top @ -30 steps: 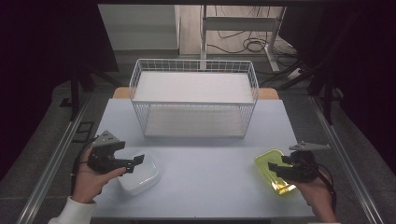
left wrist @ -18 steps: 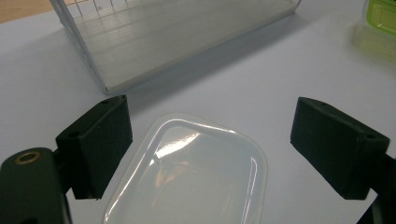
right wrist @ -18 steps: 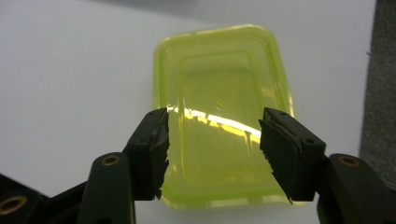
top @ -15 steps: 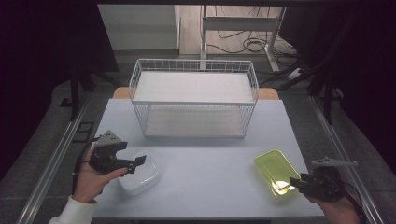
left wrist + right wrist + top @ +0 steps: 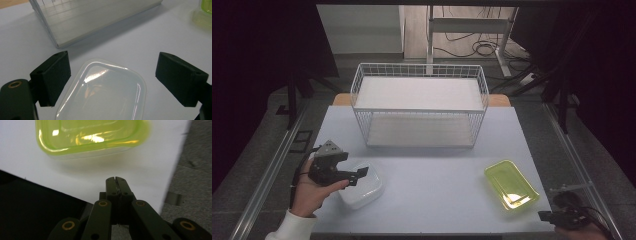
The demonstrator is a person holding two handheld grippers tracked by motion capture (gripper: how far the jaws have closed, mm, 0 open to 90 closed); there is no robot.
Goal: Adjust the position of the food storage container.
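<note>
Hovering at the table's near right corner, the right gripper has its jaws pressed flat together with nothing between them, having just been closing; in the right gripper view the meeting tips sit short of the yellow-green container and do not touch it. Near the left edge, the left gripper spreads its jaws wide over the white container, one pad on each side, neither visibly pressing it.

Two shallow lidded containers lie on the pale table, one per gripper. The white one is translucent, milky, a rounded rectangle with a glossy lid; its long axis runs diagonally, from near-left toward far-right. The yellow-green one is clear-tinted, also a rounded rectangle, glinting under the light; it lies near the right edge, its long axis slanting from far-left to near-right.

Farther back stands one white wire basket, long side across the table.
</note>
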